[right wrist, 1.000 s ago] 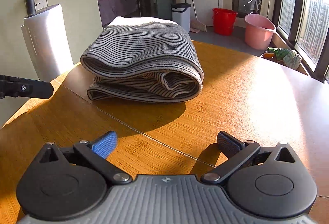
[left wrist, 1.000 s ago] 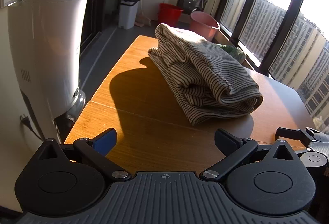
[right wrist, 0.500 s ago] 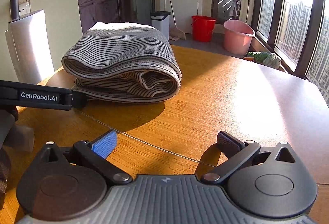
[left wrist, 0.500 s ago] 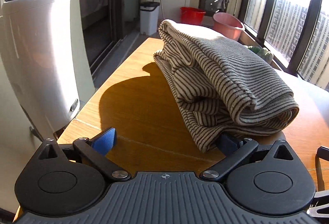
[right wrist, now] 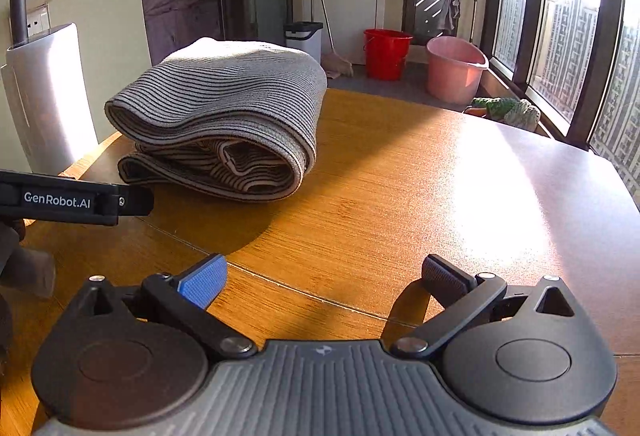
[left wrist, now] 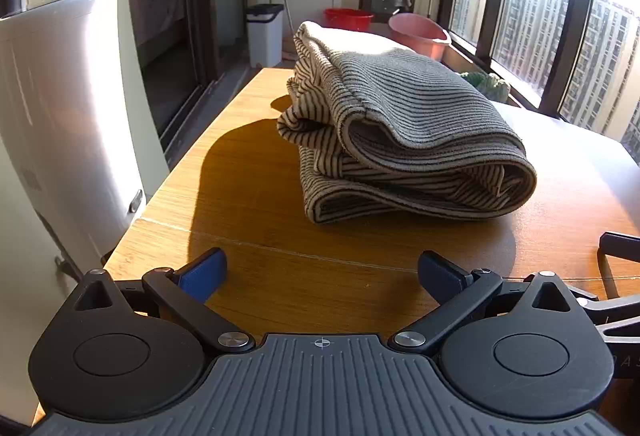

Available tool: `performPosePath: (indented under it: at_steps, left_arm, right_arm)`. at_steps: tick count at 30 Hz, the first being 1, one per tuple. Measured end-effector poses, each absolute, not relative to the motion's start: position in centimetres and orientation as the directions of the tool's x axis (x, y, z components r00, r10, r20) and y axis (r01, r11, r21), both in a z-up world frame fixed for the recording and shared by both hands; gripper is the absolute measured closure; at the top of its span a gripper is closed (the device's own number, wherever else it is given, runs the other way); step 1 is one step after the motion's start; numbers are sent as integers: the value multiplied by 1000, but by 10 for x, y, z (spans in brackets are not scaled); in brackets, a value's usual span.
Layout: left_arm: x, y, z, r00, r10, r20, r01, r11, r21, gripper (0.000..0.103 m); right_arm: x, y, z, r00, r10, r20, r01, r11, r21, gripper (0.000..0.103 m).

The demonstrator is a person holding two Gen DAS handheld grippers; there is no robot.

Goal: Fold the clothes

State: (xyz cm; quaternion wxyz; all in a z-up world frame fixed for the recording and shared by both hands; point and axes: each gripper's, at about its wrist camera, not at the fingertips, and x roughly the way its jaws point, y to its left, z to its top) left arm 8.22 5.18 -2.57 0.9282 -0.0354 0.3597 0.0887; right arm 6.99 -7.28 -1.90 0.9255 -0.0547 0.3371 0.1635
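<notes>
A striped grey and cream garment (left wrist: 400, 131) lies folded in a thick bundle on the wooden table (left wrist: 248, 195). The right wrist view shows the same folded garment (right wrist: 224, 115) at centre left. My left gripper (left wrist: 320, 276) hovers open over the table, short of the bundle's near edge, with nothing between its fingers. My right gripper (right wrist: 320, 280) is open too, well back from the bundle and to its right, holding nothing. In the right wrist view, the left gripper's black body (right wrist: 72, 199) reaches in from the left edge.
A white appliance (left wrist: 60, 123) stands just off the table's left edge. Behind the table are a white bin (left wrist: 264, 33), a red bucket (right wrist: 386, 53) and a pink tub (right wrist: 454, 69). Windows line the right side. A seam (right wrist: 320, 300) crosses the tabletop.
The left gripper swung in close to the bundle's near corner, then drew back; the bundle now lies further ahead of it. The right gripper has backed off slightly. The garment has not moved.
</notes>
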Motion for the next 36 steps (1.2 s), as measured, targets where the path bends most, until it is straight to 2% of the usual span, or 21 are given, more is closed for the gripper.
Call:
performPosePath:
  at_steps: [4,10,17,23,36]
  left_arm:
    - [72,39,-27,731,208,-649,-260,966,18,0]
    - [78,33,-27,723,230,-651,-293,956,13,0]
    - [86,48,-19,697,199,-689,-319,946,-49,0]
    - [92,48,-19,672,229,-704,-314,950,9,0]
    - [89,32,-17,666,239,-707,-328,945,11,0]
  right_arm:
    - [77,-78,-20,725,249,-642,-318,948,9,0]
    - [83,-79,-21,730,234,-642,-301,954,6,0]
    - [81,-74,-20,738,207,-642,-265,964,5,0]
    - [82,-75,-21,738,207,-642,-266,964,6,0]
    - [85,-73,-21,738,206,-642,-265,964,5,0]
